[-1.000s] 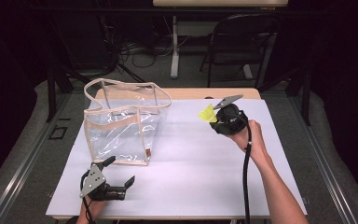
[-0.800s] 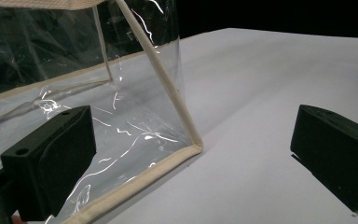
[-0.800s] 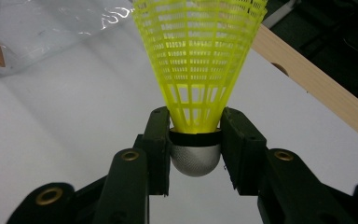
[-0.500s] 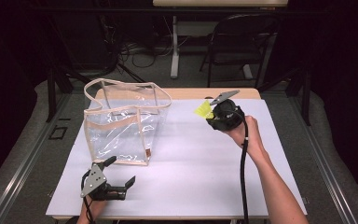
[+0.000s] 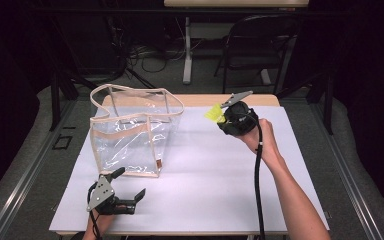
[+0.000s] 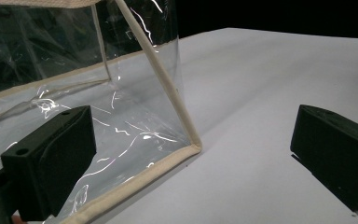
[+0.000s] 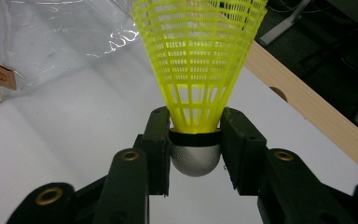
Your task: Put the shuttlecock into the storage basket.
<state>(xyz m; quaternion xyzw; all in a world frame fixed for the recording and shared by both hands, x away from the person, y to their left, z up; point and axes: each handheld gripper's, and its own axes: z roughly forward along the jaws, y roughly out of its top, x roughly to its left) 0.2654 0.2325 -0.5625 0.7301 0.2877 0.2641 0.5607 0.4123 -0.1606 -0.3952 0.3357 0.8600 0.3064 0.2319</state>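
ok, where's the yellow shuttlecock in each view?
High view: shuttlecock right of centre, at the tip of the right gripper, above the table.
Left gripper view: not in it.
Right gripper view: shuttlecock top centre, its grey head clamped between the jaws.
Shared landmark: clear bag.

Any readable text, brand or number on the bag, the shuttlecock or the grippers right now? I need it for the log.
No text can be read anywhere.
Small tan tag on the clear bag: too small and blurred to tell whether it carries any print.
Yellow shuttlecock held in the right gripper: no print visible.
Left gripper: no marking visible.
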